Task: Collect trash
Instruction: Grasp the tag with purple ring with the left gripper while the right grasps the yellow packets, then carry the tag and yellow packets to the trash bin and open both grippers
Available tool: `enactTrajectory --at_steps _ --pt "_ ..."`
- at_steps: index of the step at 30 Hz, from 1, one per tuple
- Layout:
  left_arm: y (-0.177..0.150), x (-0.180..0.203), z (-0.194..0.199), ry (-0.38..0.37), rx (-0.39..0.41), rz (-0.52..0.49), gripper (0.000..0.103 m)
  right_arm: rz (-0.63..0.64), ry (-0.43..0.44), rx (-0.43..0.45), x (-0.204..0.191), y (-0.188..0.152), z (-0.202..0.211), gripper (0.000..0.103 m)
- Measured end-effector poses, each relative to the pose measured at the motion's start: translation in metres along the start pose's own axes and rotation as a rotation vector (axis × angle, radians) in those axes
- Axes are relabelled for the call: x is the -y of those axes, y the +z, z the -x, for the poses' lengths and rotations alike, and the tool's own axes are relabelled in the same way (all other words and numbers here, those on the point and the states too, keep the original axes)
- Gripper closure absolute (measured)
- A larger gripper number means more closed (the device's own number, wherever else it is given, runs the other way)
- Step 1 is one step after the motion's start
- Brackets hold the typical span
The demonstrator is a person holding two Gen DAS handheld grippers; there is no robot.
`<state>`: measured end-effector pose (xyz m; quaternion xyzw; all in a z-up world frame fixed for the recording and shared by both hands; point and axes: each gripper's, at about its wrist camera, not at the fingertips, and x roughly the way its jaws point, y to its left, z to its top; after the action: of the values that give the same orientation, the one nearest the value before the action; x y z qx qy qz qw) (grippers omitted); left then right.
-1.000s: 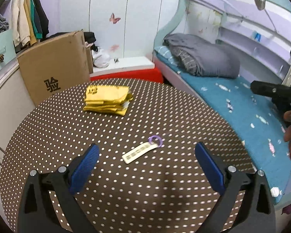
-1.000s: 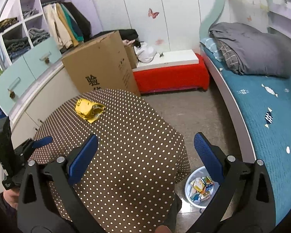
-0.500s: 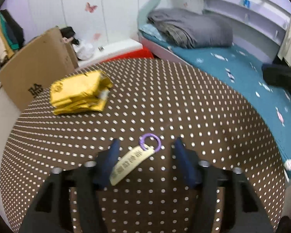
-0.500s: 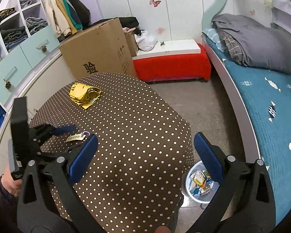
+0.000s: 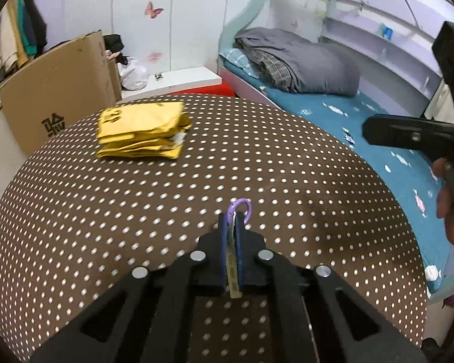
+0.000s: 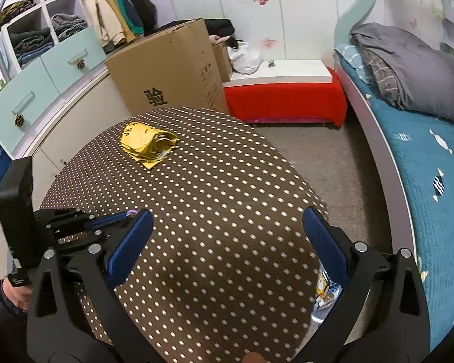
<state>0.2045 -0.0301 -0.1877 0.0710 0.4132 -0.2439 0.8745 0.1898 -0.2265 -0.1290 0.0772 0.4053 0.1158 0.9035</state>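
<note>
My left gripper (image 5: 233, 220) is shut on a pale paper tag (image 5: 233, 267) with a purple ring (image 5: 242, 207) and holds it just above the brown polka-dot table (image 5: 136, 211). It also shows in the right wrist view (image 6: 118, 217) at the table's left edge. A crumpled yellow wrapper (image 5: 140, 128) lies at the far left of the table, also seen in the right wrist view (image 6: 148, 143). My right gripper (image 6: 227, 236) is open and empty above the table's near right side. A trash bin (image 6: 325, 290) with wrappers peeks out on the floor behind the right finger.
A cardboard box (image 6: 169, 72) stands behind the table. A red bench (image 6: 284, 99) stands at the back wall. A bed (image 6: 423, 157) with a grey blanket runs along the right. Cabinets and shelves (image 6: 45, 66) line the left.
My left gripper has closed on the tag and lifted it off the table. My right gripper has come lower and nearer over the table and stays open.
</note>
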Motion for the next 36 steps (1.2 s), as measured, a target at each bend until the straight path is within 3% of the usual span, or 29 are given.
enactTrajectory --at_steps 12,19,26,27,28,30,33,36 --pt "-0.03 -0.038 0.05 -0.005 0.073 0.167 0.098 0.105 0.068 -0.02 -0.053 0.034 -0.04 0.006" --pt "-0.041 -0.067 0.087 0.039 0.134 0.264 0.098 0.269 0.091 -0.064 -0.105 0.061 -0.092 0.006" --pt "-0.05 -0.091 0.117 0.108 0.179 0.355 0.098 0.493 0.047 -0.129 -0.146 0.067 -0.154 0.007" --pt "-0.052 -0.092 0.12 0.116 0.182 0.365 0.098 0.5 0.06 -0.134 -0.147 0.066 -0.159 0.013" --pt "-0.053 -0.094 0.122 0.119 0.185 0.371 0.098 0.502 0.074 -0.145 -0.148 0.065 -0.165 0.039" --pt "-0.055 -0.094 0.127 0.126 0.191 0.381 0.098 0.49 0.087 -0.153 -0.147 0.064 -0.167 0.045" --pt "-0.055 -0.092 0.129 0.124 0.193 0.384 0.098 0.453 0.13 -0.117 -0.142 0.063 -0.151 0.061" --pt "-0.051 -0.086 0.128 0.118 0.197 0.373 0.098 0.431 0.155 -0.095 -0.132 0.056 -0.128 0.064"
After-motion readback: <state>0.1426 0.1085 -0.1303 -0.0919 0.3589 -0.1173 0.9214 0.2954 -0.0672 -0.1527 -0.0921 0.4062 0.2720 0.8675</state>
